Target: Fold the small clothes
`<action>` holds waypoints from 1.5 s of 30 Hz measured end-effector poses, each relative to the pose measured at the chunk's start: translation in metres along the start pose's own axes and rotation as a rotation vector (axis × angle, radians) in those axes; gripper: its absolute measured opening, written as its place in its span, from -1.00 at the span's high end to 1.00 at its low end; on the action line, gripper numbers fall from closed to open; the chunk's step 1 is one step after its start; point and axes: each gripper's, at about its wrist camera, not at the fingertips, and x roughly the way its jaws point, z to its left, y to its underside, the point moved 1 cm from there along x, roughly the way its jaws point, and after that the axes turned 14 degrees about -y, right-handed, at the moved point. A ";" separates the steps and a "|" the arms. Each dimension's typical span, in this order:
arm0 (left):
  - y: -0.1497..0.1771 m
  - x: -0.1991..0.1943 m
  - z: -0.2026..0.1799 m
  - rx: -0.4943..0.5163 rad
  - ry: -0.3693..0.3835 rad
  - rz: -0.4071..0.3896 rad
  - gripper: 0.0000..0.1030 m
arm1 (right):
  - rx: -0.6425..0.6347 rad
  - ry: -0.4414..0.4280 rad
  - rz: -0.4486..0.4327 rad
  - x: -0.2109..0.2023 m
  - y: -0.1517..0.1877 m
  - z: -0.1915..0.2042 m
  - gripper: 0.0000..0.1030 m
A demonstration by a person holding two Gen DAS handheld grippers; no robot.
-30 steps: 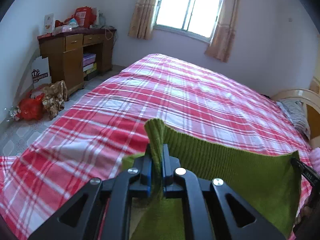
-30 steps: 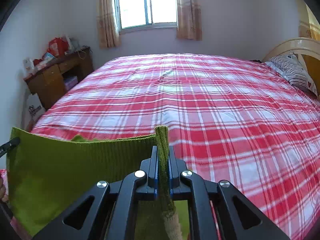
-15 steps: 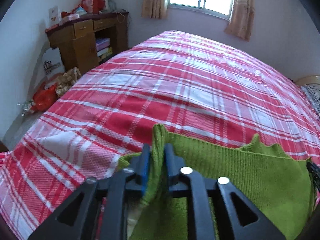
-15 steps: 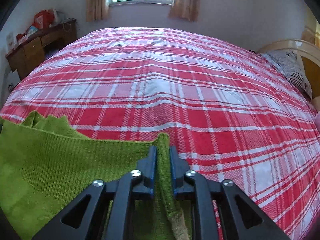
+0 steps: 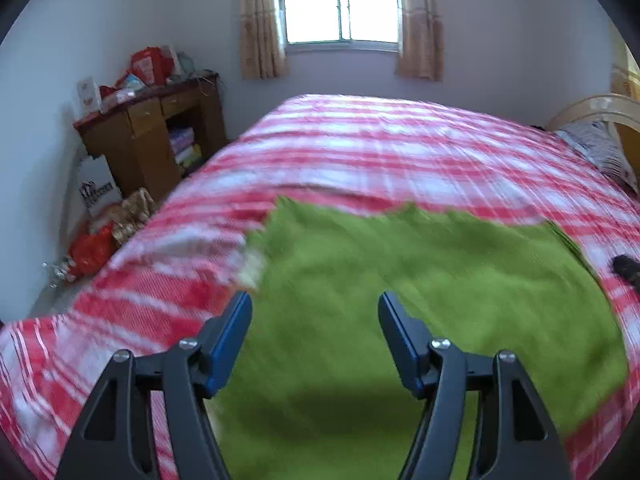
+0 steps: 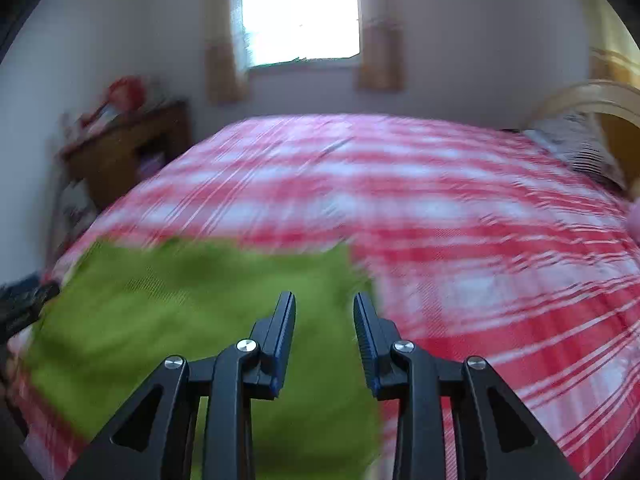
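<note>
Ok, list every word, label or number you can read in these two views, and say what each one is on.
No text can be read here.
White bag beside the wooden desk: dark print, too blurred to read.
White card on the desk: marks too small to read.
Red packages on the desk: no legible lettering.
Right wrist view: motion-blurred throughout.

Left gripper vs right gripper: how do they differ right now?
The left gripper is spread wide; the right gripper shows a narrower gap. The left gripper hangs over the green knit garment near its left edge; the right gripper hangs at the garment's right edge, beside the red plaid bedspread. Both are open, holding nothing; the garment lies on the bedspread.
</note>
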 end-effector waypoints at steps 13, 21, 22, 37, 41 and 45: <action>0.038 -0.009 -0.020 0.094 -0.066 0.086 -0.38 | 0.009 0.060 0.102 0.027 0.047 -0.008 0.39; 0.041 -0.032 0.015 0.025 -0.095 0.029 -0.83 | 0.024 0.066 -0.029 -0.024 0.045 0.034 0.39; 0.042 -0.032 0.021 0.000 -0.096 0.030 -0.83 | 0.007 0.016 -0.023 -0.026 0.047 0.052 0.39; 0.069 0.025 0.075 -0.473 0.163 0.211 -0.86 | -0.113 -0.095 0.094 0.017 0.088 0.103 0.29; 0.060 0.034 0.052 -0.433 0.134 0.167 -0.91 | -0.102 -0.111 0.086 0.014 0.090 0.100 0.28; 0.047 0.045 0.046 -0.488 0.196 0.154 -0.80 | -0.074 -0.144 0.076 0.012 0.089 0.094 0.27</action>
